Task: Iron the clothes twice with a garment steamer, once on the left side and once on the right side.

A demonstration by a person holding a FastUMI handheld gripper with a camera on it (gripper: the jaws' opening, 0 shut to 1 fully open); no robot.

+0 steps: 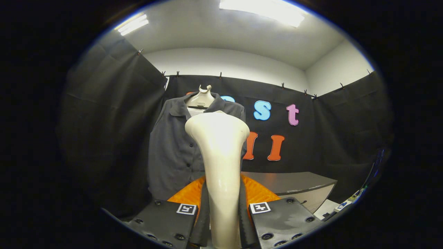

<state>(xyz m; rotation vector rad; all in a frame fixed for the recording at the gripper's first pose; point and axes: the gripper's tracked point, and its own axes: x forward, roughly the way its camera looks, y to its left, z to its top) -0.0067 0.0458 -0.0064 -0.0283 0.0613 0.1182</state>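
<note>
Cream garment steamer (221, 162) stands gripped between the closed jaws, before the grey shirt (173, 152).

steamer (221, 166) clamped, shirt (173, 152) beyond (gap between), table (294, 183) beside

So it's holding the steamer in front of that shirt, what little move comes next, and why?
Probably ease the steamer forward toward one side of the shirt. The hand-held gripper is shut on its handle, and its head sits short of the hanging cloth, apparently not touching.
</note>
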